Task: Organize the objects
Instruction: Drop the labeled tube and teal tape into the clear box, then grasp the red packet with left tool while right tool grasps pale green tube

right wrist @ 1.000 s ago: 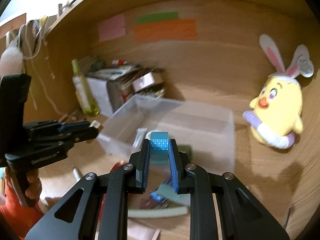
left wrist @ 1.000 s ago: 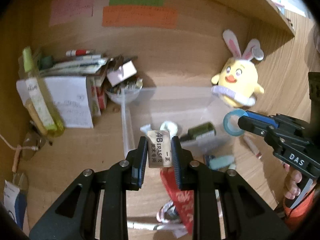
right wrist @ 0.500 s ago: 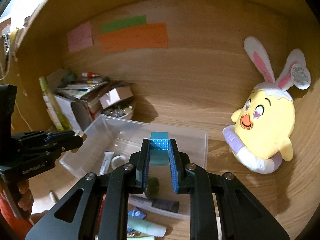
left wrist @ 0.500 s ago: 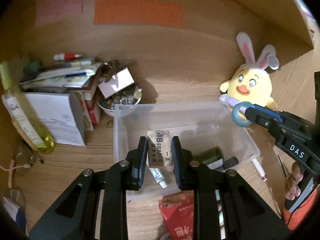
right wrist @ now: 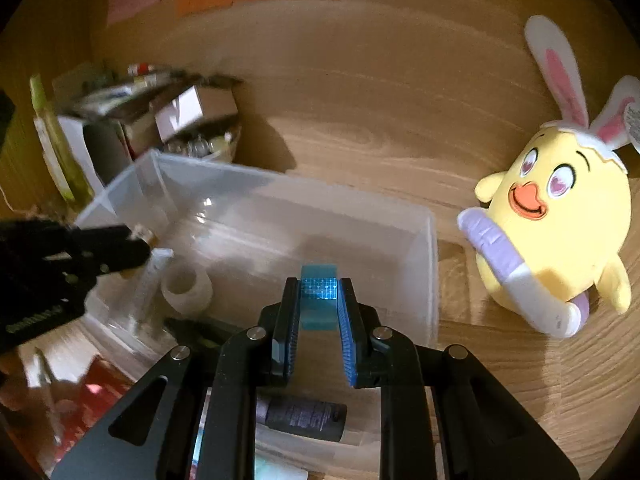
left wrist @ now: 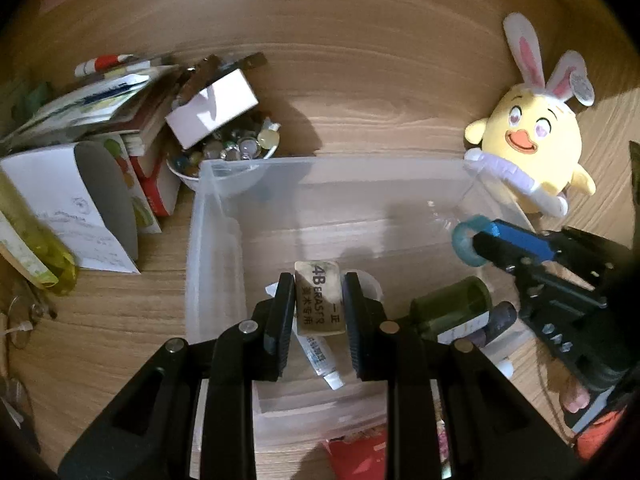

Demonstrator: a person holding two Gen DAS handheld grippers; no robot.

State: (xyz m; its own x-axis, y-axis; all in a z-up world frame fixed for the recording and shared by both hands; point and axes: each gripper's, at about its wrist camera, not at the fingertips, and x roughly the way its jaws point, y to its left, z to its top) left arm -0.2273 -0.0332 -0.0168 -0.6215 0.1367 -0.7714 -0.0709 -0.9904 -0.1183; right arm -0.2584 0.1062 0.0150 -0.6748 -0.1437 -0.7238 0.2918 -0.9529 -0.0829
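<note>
Teal gridded tape roll point(right wrist: 319, 294); yellow plush chick point(right wrist: 560, 224).

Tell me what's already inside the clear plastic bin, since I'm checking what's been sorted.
Inside the clear bin: a white tape roll, a small white tube, a dark green cylinder and a dark cylinder. The grippers cover part of the bin's near floor, so more may be hidden.

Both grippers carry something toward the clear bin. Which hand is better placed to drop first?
Left, marginally. The left gripper holds the eraser over the clear bin interior; the right gripper holds the blue tape roll over it too, nearer the side wall.
</note>
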